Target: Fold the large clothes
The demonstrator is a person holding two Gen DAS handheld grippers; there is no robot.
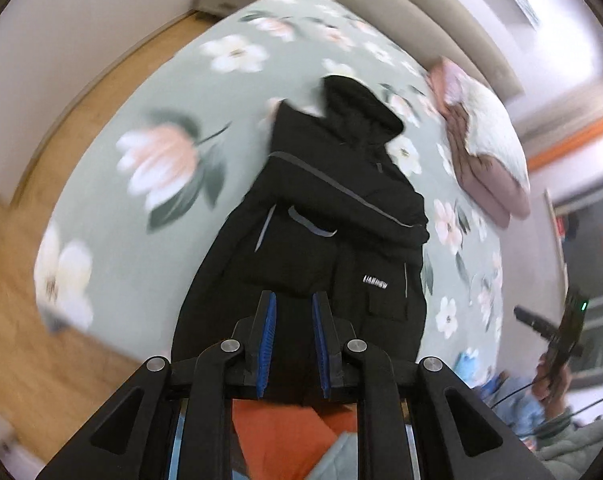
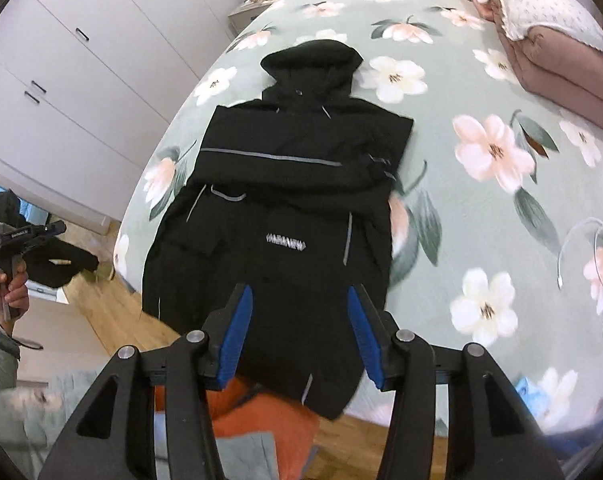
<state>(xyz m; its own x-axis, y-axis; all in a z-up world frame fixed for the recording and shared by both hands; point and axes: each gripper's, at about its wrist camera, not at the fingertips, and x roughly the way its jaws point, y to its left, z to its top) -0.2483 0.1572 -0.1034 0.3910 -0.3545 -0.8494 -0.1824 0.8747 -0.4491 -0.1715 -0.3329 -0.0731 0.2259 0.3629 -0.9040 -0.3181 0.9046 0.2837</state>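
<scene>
Left wrist view: we see our left gripper (image 1: 293, 312) above the hem end of the black hooded jacket (image 1: 325, 216), jaws set narrow w/ a slim gap, nothing pinched between the blue pads. Jacket lies flat on the floral bedsheet (image 1: 173, 80), hood toward the headboard, sleeves folded across the chest, hem hanging just over the near bed edge. Wide bare sheet on the jacket's left up to the bed edge, then wood floor (image 1: 17, 280).

Right wrist view: our right gripper (image 2: 299, 292) hovers over the same hem, jaws spread wide, not gripping anything. Plenty of open sheet to the jacket's right; pink quilt (image 2: 557, 56) sits well apart at the head corner. White wardrobe (image 2: 101, 40) stands beyond the left bed edge. Orange fabric (image 2: 269, 420) shows below the fingers, near the bed's foot.
</scene>
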